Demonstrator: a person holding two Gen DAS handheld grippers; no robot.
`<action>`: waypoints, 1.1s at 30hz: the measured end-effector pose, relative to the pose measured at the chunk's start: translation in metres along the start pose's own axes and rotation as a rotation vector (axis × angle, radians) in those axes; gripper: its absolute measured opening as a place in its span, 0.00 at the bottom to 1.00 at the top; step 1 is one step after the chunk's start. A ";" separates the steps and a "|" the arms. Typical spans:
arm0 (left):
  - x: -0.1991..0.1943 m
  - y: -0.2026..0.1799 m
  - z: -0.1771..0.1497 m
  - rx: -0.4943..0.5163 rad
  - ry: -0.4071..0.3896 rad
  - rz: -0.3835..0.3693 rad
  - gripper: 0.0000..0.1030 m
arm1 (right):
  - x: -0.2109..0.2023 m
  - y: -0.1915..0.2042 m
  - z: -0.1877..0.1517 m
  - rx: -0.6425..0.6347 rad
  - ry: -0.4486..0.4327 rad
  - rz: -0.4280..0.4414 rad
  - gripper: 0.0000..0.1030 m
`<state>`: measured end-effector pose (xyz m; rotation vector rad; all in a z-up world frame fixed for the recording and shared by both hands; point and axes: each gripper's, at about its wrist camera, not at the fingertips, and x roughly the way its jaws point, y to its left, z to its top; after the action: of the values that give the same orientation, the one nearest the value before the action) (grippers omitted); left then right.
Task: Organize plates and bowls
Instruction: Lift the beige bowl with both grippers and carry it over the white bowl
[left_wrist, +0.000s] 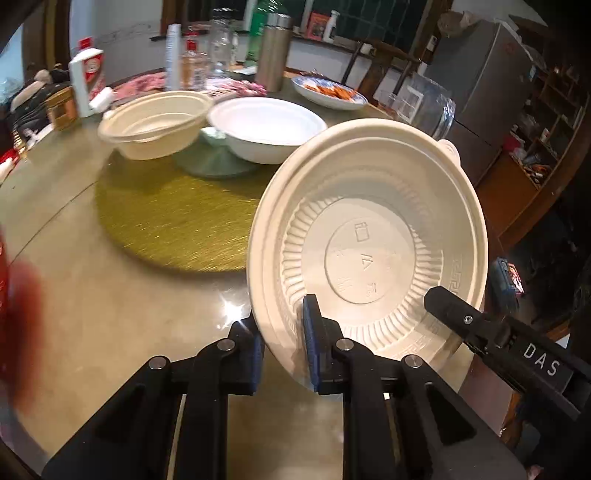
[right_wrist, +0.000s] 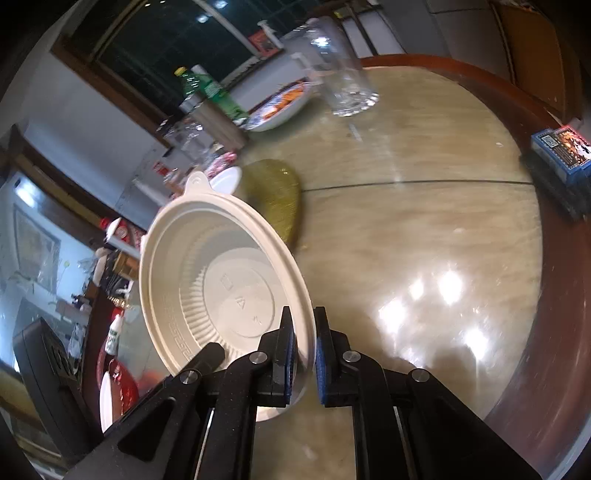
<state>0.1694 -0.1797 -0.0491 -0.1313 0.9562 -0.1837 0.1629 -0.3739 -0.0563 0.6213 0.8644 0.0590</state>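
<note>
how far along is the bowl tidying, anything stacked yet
Nothing looks stacked yet. In hand: the ribbed white bowl, tilted above the table, with the left gripper and right gripper each clamped on its rim. Left: the cream bowl and the white bowl sit side by side, not nested, on the green turntable.

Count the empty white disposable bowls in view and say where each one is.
3. One bowl is held tilted by both grippers. Two sit across the table: a cream bowl on the left, a white bowl beside it. Clutter may hide others.
</note>
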 end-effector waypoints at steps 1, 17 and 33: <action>-0.003 0.004 -0.002 -0.004 -0.008 0.003 0.16 | -0.002 0.007 -0.005 -0.014 -0.007 0.003 0.09; -0.044 0.063 -0.039 -0.076 -0.038 0.033 0.16 | -0.016 0.069 -0.073 -0.134 -0.015 0.034 0.09; -0.062 0.081 -0.059 -0.089 -0.044 0.037 0.16 | -0.023 0.082 -0.095 -0.166 0.000 0.032 0.09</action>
<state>0.0944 -0.0890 -0.0491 -0.1986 0.9223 -0.1039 0.0946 -0.2671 -0.0432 0.4800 0.8404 0.1582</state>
